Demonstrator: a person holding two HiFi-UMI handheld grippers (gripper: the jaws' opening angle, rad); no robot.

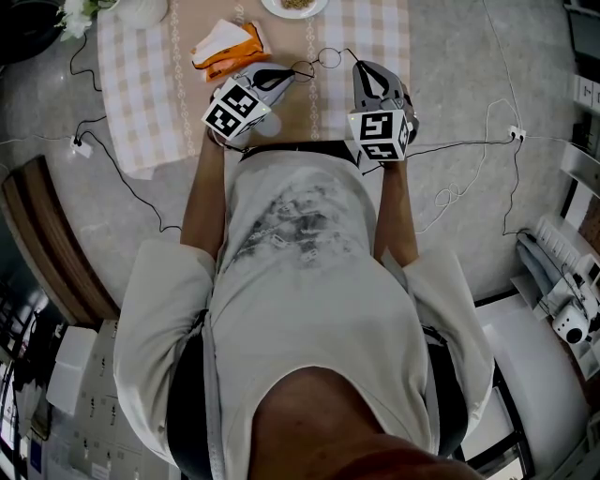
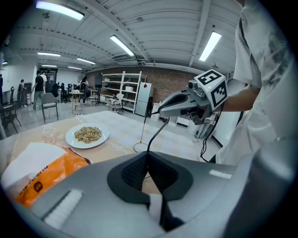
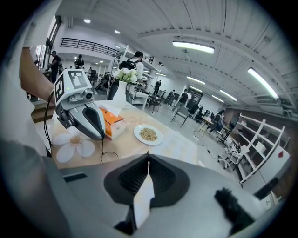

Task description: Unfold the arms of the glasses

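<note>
Thin black wire glasses with round lenses hang just above the table between my two grippers. My left gripper is shut on the frame next to one lens. In the left gripper view one thin arm runs from its shut jaws up to the right gripper, and a lens loop hangs below. My right gripper is shut on the end of that arm. The right gripper view shows its jaws closed and the left gripper with a lens loop under it.
An orange and white packet lies left of the glasses. A white plate of food sits at the far table edge. A vase of white flowers stands behind the packet. Cables trail over the floor on both sides.
</note>
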